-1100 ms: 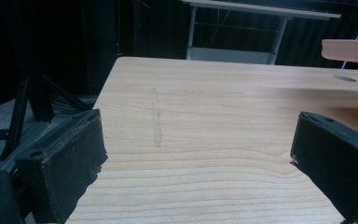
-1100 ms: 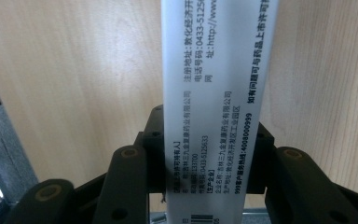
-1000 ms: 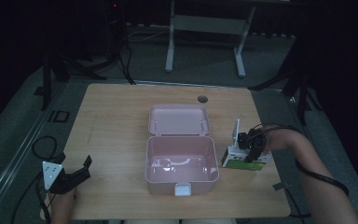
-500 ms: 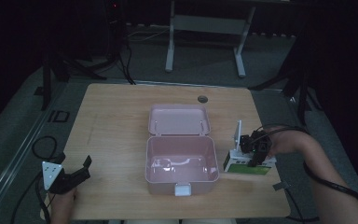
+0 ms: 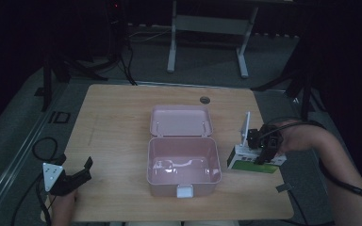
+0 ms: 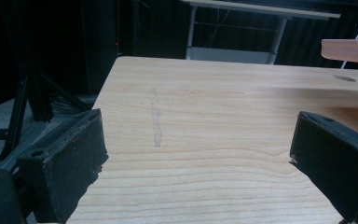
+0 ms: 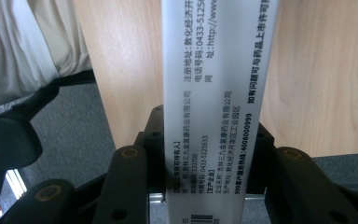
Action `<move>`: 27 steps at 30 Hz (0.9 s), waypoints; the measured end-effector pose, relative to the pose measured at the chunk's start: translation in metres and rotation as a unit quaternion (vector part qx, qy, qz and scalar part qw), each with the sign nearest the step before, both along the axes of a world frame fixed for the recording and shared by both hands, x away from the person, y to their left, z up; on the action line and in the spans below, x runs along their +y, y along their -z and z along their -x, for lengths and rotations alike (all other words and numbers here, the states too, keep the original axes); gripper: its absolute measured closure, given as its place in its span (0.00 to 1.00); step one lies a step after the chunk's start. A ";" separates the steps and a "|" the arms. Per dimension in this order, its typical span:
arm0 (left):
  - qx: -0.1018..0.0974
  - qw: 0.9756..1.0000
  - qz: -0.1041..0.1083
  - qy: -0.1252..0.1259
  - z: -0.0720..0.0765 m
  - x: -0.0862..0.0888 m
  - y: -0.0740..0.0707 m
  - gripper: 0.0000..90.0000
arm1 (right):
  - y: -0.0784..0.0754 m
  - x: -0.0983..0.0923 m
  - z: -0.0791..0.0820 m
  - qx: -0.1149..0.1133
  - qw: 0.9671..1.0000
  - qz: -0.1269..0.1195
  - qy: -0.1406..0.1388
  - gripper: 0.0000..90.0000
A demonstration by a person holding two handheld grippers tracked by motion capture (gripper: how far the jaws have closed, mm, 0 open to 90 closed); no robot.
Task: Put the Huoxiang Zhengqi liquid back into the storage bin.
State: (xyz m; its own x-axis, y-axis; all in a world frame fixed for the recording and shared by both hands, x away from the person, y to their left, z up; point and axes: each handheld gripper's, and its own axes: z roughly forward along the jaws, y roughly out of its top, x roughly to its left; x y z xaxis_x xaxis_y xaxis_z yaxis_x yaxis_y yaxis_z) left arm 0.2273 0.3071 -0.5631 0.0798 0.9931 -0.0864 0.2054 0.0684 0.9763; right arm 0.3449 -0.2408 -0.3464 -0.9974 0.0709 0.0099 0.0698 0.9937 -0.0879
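An open pink box (image 5: 183, 186) stands mid-table, its lid (image 5: 181, 121) laid back flat behind it. To its right, my right gripper (image 5: 264, 148) is shut on a white and green medicine carton (image 5: 245, 163), held a little above the table near the right edge. In the right gripper view the carton's white printed side (image 7: 214, 70) runs up between the two black jaws of the right gripper (image 7: 209, 137), which press on both its sides. My left gripper (image 5: 82, 169) rests at the table's near left corner. In the left gripper view it (image 6: 196, 154) is open, with bare wood between its jaws.
A round cable hole (image 5: 204, 100) sits near the table's far edge. A small dark scrap (image 5: 283, 187) lies near the right front corner. A metal desk frame (image 5: 207, 23) stands beyond the table. Cables (image 5: 42, 146) loop on the floor at the left.
My right gripper has lifted the carton a little off the table. The left gripper has stayed where it was.
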 end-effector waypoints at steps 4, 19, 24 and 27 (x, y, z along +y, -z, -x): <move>-0.001 1.000 0.000 0.000 0.000 0.000 0.000 0.04 | -0.013 0.007 0.003 -0.005 1.000 -0.007 -0.003 0.69; -0.002 1.000 0.003 0.000 0.000 0.000 0.000 0.04 | -0.046 0.042 0.004 -0.010 1.000 -0.014 -0.009 0.69; -0.002 1.000 0.002 0.001 0.000 0.000 0.000 0.04 | -0.047 0.055 0.004 -0.010 1.000 -0.014 -0.015 0.69; -0.003 1.000 0.001 0.002 0.000 0.000 0.000 0.04 | -0.048 0.065 0.005 -0.008 1.000 -0.015 -0.023 0.69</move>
